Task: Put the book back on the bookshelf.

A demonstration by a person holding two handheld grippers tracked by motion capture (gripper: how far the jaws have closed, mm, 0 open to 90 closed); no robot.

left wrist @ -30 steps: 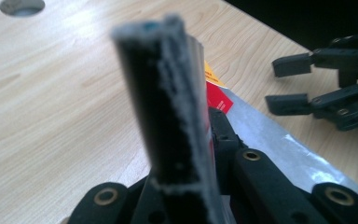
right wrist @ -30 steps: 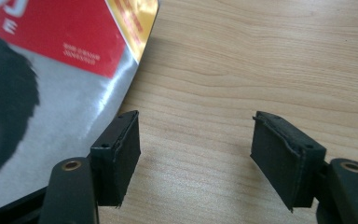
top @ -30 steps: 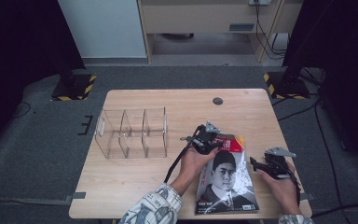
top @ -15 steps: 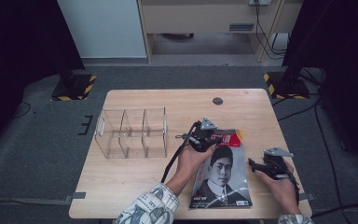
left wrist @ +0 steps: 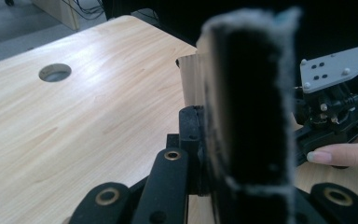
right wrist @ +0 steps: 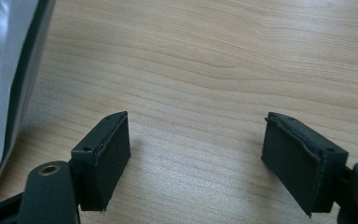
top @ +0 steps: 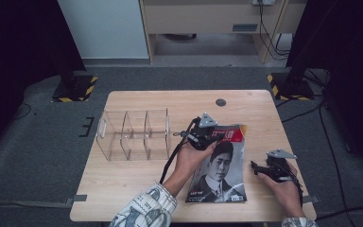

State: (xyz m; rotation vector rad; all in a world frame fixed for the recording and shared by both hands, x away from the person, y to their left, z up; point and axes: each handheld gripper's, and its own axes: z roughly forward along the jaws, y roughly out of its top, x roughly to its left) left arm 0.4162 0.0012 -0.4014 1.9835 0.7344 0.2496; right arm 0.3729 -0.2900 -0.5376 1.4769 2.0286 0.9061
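A magazine (top: 217, 172) with a portrait on its cover lies on the near right part of the wooden table (top: 137, 179), its far end raised. My left gripper (top: 207, 135) is shut on that far edge. In the left gripper view the magazine (left wrist: 247, 107) stands edge-on between the jaws. My right gripper (top: 259, 166) rests low over the table just right of the magazine. It is open, its jaws have just been opening, and nothing is between them. In the right gripper view (right wrist: 196, 154) bare wood lies under the jaws, with the magazine's glossy edge (right wrist: 9, 84) at the left.
A clear plastic organizer (top: 132, 135) with three compartments stands on the table's left half. A round cable hole (top: 220, 102) sits near the far edge. Black stands with striped feet and cables are on the floor beyond the table.
My left gripper has risen with the magazine's far edge, so the magazine tilts up and has slid a little away from the near edge. The right hand has stayed where it was.
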